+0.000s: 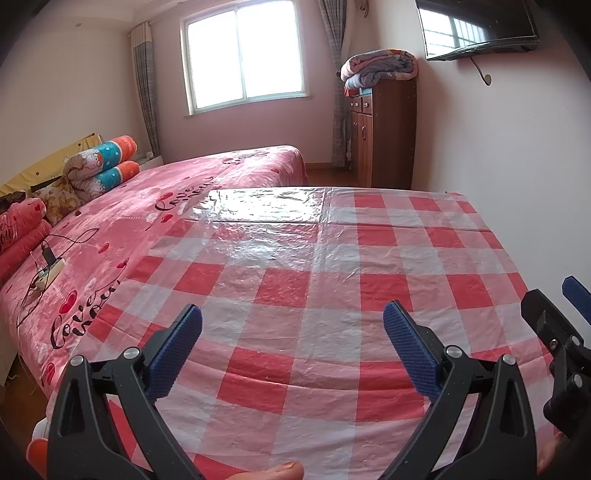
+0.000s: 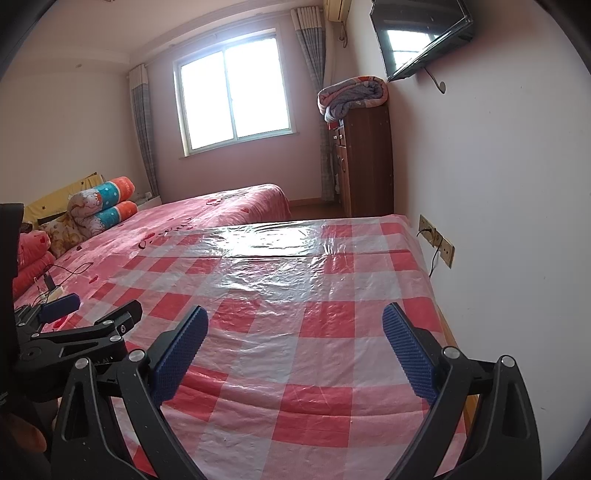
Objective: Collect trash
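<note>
Presently listed: left gripper [image 1: 291, 345], black arms with blue ribbed pads, jaws spread wide and holding nothing, poised above a table under a glossy red-and-white checked plastic tablecloth [image 1: 332, 258]. Right gripper [image 2: 295, 347], same make, jaws likewise spread wide and holding nothing, above the same cloth; part of it shows at the right edge of the left wrist view, and the left gripper shows at the left edge of the right wrist view, so the two sit side by side. Trash: no piece can be made out on the cloth or elsewhere in either view, so its place cannot be told. Fingertip [image 1: 284, 470] of the person, at the bottom edge of the left wrist view. Bed [image 1: 147, 206], just beside the table on the left, covered in a pink sheet printed with hearts and script. Rolled quilts [image 1: 107, 166], orange, teal and white, stacked at the head of the bed, near pink pillows [image 1: 22, 225]. Power strip [image 1: 50, 269] with a black plug and cables, lying on the sheet. Window [image 1: 243, 55], bright, flanked by checked curtains [image 1: 146, 92]. Wooden cabinet [image 1: 384, 133], against the right wall, with a folded blanket [image 1: 380, 66] on top. Television [image 1: 476, 26], wall-mounted above and to the right of the cabinet. Wall socket [image 2: 436, 240], with a cord plugged in, just beside the table's right edge.
</note>
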Available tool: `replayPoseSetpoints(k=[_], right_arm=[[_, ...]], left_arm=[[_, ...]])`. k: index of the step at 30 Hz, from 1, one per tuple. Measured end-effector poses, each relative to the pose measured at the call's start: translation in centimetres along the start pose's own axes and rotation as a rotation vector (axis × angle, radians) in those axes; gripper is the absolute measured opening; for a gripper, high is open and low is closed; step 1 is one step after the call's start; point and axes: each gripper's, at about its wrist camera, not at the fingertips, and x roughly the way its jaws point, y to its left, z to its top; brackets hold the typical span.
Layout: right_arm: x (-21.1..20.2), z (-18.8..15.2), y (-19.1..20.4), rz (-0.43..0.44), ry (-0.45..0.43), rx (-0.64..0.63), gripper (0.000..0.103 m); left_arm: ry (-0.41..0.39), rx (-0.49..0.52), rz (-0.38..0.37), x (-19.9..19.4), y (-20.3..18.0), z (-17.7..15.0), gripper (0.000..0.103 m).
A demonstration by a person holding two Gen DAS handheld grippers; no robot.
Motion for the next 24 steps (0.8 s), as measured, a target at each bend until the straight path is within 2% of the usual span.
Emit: replayPoseSetpoints(k=[21,24], right_arm=[[0.3,-0.2,0.1,0.006,0.018,0.000,0.094],[1.1,-0.4,0.2,0.005,0.052,0.004,0.095]], left_arm=[[-0.001,0.005,0.006,0.9,-0.1,-0.4,0.099],[0.044,-0.013,-0.020,1.9,0.2,-0.5,0.099]])
